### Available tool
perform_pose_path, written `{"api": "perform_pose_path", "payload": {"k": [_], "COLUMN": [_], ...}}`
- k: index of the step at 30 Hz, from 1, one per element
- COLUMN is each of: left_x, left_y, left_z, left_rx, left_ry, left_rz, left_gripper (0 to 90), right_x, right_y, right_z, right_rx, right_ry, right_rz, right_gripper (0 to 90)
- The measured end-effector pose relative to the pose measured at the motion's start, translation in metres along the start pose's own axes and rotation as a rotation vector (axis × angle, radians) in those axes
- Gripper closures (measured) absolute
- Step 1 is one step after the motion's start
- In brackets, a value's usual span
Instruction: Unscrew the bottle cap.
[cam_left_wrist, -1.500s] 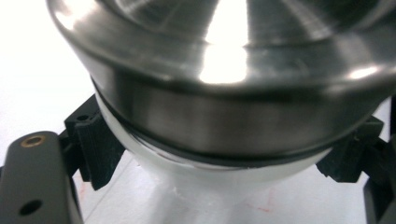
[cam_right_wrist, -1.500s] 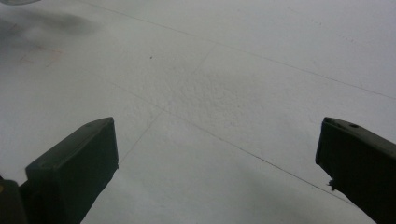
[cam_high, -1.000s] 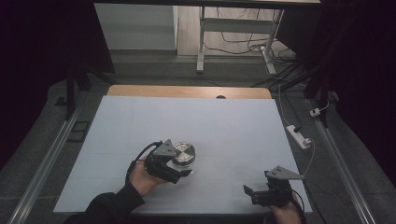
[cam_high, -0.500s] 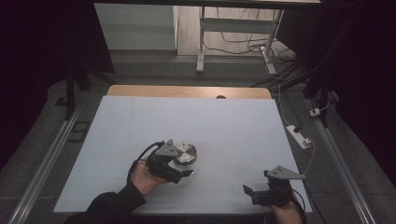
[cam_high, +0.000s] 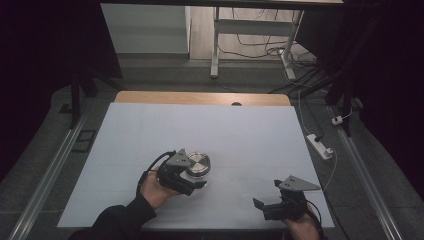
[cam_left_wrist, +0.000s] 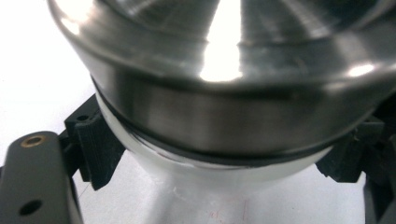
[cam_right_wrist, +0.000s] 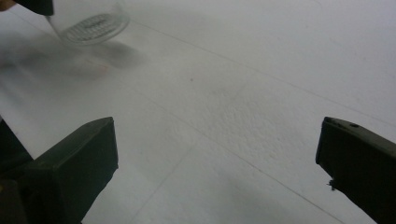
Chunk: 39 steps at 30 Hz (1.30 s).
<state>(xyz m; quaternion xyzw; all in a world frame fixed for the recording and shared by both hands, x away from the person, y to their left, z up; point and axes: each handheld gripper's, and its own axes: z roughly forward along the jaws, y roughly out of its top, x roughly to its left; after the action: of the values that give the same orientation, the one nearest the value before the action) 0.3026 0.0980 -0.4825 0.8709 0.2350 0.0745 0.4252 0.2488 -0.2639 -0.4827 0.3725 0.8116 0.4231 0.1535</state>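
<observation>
Left tongs (cam_high: 196, 181) pinching a glass jar with a steel lid (cam_high: 198, 164) (pads just under the lid rim), mid-counter toward the near edge. Right tongs (cam_high: 267, 202) spread, nothing between, near-right corner of the white counter (cam_high: 225, 125).

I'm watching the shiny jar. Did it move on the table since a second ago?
No. The jar, gripped by the left gripper, sits the same way below the dark hole at the table's far edge.
</observation>
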Motion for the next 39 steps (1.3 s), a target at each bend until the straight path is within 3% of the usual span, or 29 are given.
{"api": "perform_pose_path", "payload": {"k": [10, 14, 26, 32, 39], "left_x": [0.0, 0.0, 0.002, 0.001, -0.001], "left_y": [0.0, 0.001, 0.0, 0.0, 0.001], "left_z": [0.002, 0.002, 0.003, 0.004, 0.004], "left_rx": [-0.009, -0.007, -0.014, -0.008, -0.003], "left_ry": [-0.017, -0.023, -0.035, -0.027, -0.021], "left_rz": [0.0, 0.005, -0.008, -0.005, 0.005], "left_gripper": [15.7, 15.7, 15.8, 15.8, 15.8], "right_x": [0.015, 0.022, 0.035, 0.042, 0.051], "right_y": [0.015, 0.023, 0.043, 0.054, 0.071], "right_z": [0.008, 0.015, 0.031, 0.038, 0.045], "right_rx": [-0.032, -0.05, -0.043, -0.023, -0.043], "right_ry": [0.068, 0.126, 0.21, 0.21, 0.204], "right_rz": [-0.06, -0.078, -0.114, -0.14, -0.141], "right_gripper": [0.0, 0.0, 0.0, 0.0, 0.0]}}
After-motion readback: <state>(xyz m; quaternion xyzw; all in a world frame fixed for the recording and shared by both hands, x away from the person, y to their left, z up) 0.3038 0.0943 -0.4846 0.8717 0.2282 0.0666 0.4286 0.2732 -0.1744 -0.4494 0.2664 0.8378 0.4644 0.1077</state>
